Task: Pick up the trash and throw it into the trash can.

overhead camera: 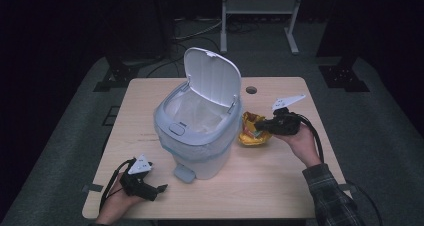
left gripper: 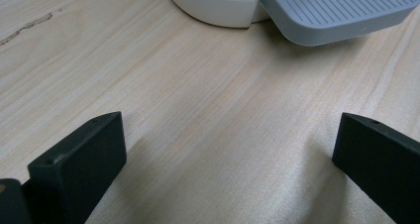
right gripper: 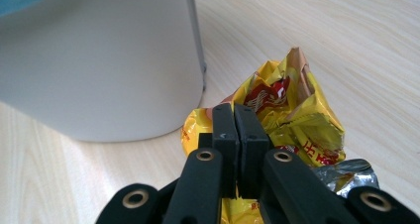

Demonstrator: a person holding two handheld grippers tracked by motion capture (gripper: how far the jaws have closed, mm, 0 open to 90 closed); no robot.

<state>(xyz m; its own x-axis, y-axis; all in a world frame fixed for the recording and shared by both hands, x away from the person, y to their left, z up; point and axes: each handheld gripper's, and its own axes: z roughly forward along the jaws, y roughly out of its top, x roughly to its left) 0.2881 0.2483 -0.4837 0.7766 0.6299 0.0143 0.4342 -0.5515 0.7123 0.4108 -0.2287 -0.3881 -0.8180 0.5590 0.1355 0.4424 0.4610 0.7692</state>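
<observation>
Nearest me, my left tongs (overhead camera: 161, 188) rest low on the worktop (overhead camera: 280, 186) with the jaws spread wide and nothing between them. In the left gripper view I see bare wood between the two black pads, and just beyond them the grey foot pedal (left gripper: 341, 11) at the base of the bin (overhead camera: 200, 131). They have no part in the work as things stand.

Farther out, on the other side, my right tongs (overhead camera: 260, 127) are clenched on the crumpled yellow snack wrapper (overhead camera: 252, 129). In the right gripper view the two pads meet tight on a fold of the foil near its lower edge, and the rest of the wrapper (right gripper: 292, 110) bunches up past the tips, with a silver inner flap off to the side. The wrapper sits just beside the bin wall, low by the worktop; I can't tell if it has fully left the wood.

So I judge the pickup done and the drop still ahead. Beyond the wrapper the bin stands lined with a clear bag, its lid (overhead camera: 212, 78) tipped up and back, so the mouth is open. What's left is to carry the wrapper up over the rim and let go.
</observation>
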